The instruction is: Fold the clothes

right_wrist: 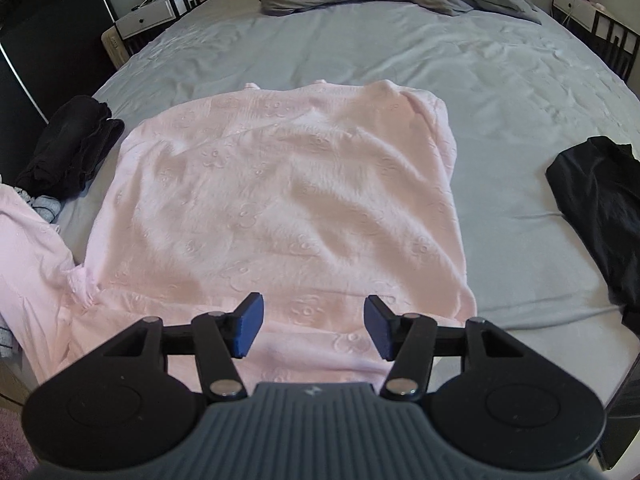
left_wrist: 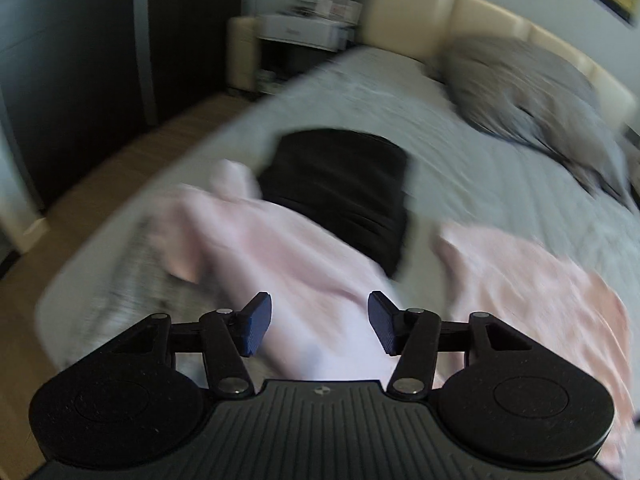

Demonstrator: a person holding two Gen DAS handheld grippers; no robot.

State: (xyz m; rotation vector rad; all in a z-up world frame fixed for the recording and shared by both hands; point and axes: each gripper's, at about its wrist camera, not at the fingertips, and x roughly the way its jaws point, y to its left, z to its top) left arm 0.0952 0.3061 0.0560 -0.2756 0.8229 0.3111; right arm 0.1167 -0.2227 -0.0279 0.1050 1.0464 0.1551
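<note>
So: pale pink fleecy embossed garment (right_wrist: 280, 200) lies spread flat on the grey-sheeted bed (right_wrist: 440, 64), hem toward the right hand-held gripper (right_wrist: 312, 328), which hovers over it with jaws apart, holding nothing. Left hand-held gripper (left_wrist: 319, 326) likewise spread and empty above a bunched pink sleeve or second pink piece (left_wrist: 256, 248) (view blurred, cannot tell which). Judgement: light, soft, limp, slightly grippy pile; won't hold shape. Pinch hem corners or side seams, shallow bite, lift low. Folded black clothes (right_wrist: 68, 144) sit at the left edge.
</note>
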